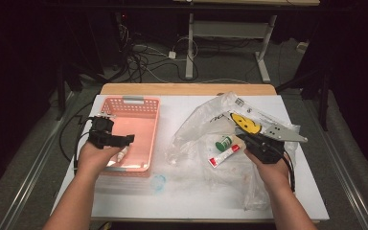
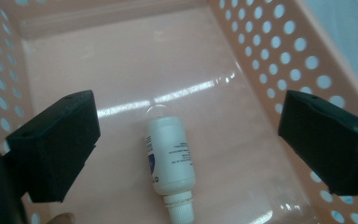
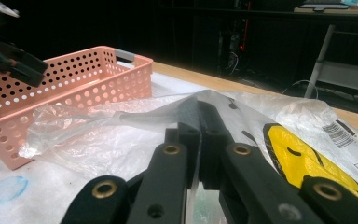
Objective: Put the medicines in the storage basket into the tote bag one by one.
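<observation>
A pink perforated basket (image 1: 139, 103) stands on the left of the white table. On its floor lies a small white bottle (image 2: 170, 161), seen in the high view as a white bottle (image 1: 122, 154). My left gripper (image 1: 120, 141) hangs over the basket, its jaws wide open on either side of the bottle and apart from it (image 2: 189, 123). My right gripper (image 1: 240, 132) is shut on the clear plastic bag (image 1: 196, 127), pinching a fold of the bag (image 3: 121, 140) at its tips (image 3: 200, 109). The bag carries a yellow smiley face (image 1: 246, 123).
Inside the bag lie a green-capped bottle (image 1: 223, 142) and a red-and-white tube (image 1: 224, 155). A blue mark (image 1: 158, 182) sits on the table in front of the basket. From the right gripper view the basket (image 3: 74, 88) stands at left. Cables lie on the floor beyond the table.
</observation>
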